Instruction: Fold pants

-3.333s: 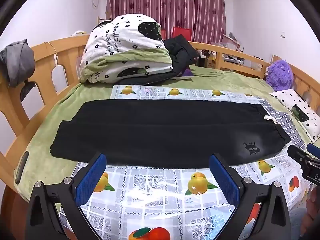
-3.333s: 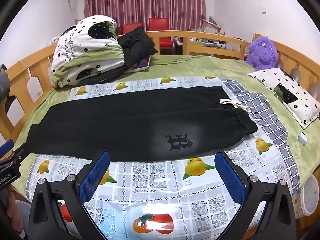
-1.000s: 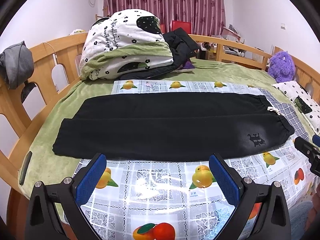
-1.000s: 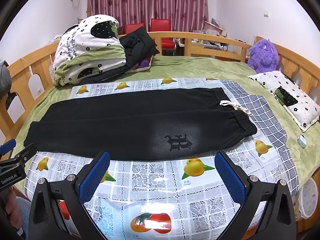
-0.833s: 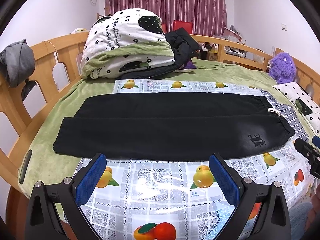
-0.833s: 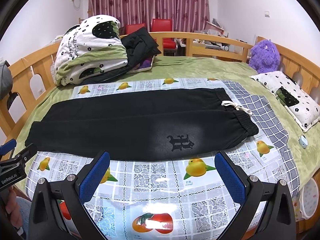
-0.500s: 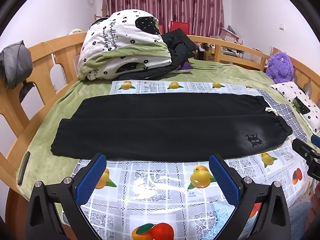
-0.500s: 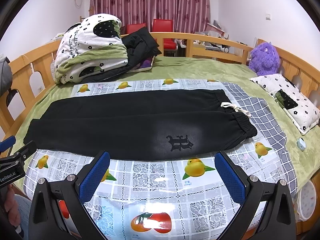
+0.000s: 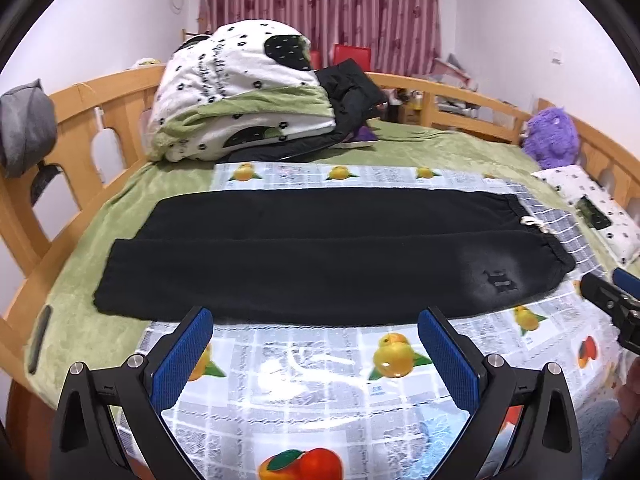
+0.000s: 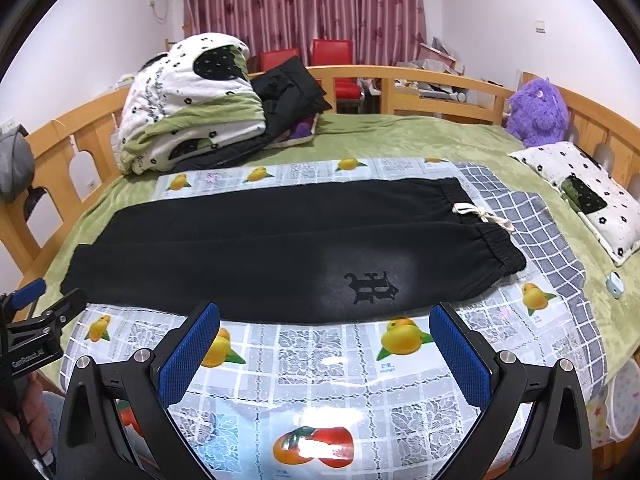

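I saw the black pants (image 9: 320, 256) lying flat across the fruit-print cloth (image 9: 312, 376) on the bed, legs left, waistband right. My left gripper (image 9: 316, 344) hung spread wide and empty near their front edge; my right gripper (image 10: 324, 340) likewise stood released, holding nothing

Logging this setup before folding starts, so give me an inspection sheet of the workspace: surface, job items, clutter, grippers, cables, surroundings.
Surface: fruit-print cloth over a green blanket on the bed.
Job's things: black pants lying flat, legs side by side, waistband to the right.
Clutter: folded quilt, black jacket, purple plush, pillow.
Grippers: left gripper and right gripper open, empty, short of the pants.
Cables: nothing seen.
Surroundings: wooden bed rail, red curtain.
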The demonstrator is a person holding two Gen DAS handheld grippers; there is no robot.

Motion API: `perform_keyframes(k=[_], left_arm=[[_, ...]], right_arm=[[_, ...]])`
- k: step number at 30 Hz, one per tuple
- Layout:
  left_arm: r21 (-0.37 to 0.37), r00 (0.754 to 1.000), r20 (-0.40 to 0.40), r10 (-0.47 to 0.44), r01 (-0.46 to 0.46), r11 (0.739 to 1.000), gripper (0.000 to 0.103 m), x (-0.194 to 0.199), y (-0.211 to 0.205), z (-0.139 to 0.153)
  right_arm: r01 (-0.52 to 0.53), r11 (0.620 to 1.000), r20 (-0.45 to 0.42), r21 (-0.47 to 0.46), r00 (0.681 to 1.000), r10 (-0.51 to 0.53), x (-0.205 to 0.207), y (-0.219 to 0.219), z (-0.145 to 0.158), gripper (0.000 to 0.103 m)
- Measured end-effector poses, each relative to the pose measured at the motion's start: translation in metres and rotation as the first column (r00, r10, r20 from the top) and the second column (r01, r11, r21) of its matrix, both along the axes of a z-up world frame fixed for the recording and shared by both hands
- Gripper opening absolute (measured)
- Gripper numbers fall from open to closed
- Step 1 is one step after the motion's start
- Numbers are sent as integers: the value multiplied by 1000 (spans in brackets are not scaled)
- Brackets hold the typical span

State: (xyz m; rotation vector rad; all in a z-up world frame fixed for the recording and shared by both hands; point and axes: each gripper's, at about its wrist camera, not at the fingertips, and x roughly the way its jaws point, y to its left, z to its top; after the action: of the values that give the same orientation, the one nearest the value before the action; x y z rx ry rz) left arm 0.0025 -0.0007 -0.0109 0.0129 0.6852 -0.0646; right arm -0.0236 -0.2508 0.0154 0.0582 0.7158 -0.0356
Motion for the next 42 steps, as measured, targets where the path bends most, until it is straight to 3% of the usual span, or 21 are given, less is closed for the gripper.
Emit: perform_keyframes(k=[7, 9, 14, 18, 20, 24, 27, 32, 36, 42], left_arm=[[-63, 1000, 3, 11, -11, 998, 102, 16, 12, 15], [-51, 1000, 9, 6, -6, 999, 102, 22, 16, 24], [-52, 1000, 3, 14, -14, 999, 102, 38, 45, 40], [-62, 997, -25, 72, -73, 995, 102, 54, 78, 32], [-86, 994, -61, 91, -96, 992, 98, 62, 96, 18], [-154, 980, -131, 150, -169, 974, 90, 73, 130, -18], [-230, 968, -186, 165, -207, 951, 89, 78, 151, -49], [-253, 950, -235, 205, -263, 931, 86, 83, 173, -96], [-314, 942, -274, 192, -276, 908, 82, 92, 185, -124], [-302, 921, -307, 239, -332, 893, 71, 112, 197, -157]], right_arm=[[-26, 997, 43, 71, 999, 23, 5, -6, 6, 101], [-38, 998, 62, 45, 997, 35, 8, -7, 14, 95], [-80, 996, 111, -32, 990, 83, 19, -20, 44, 95], [-20, 996, 136, -87, 990, 32, 36, -48, 56, 95], [9, 999, 105, -44, 994, -4, 47, -71, 53, 95], [58, 998, 51, 33, 997, -60, 67, -115, 23, 87], [56, 995, -10, 79, 998, -56, 77, -136, -8, 75], [96, 987, -110, 129, 990, -82, 88, -167, -68, 74], [140, 977, -185, 163, 977, -109, 91, -181, -112, 74], [227, 947, -250, 227, 953, -169, 93, -196, -150, 74]])
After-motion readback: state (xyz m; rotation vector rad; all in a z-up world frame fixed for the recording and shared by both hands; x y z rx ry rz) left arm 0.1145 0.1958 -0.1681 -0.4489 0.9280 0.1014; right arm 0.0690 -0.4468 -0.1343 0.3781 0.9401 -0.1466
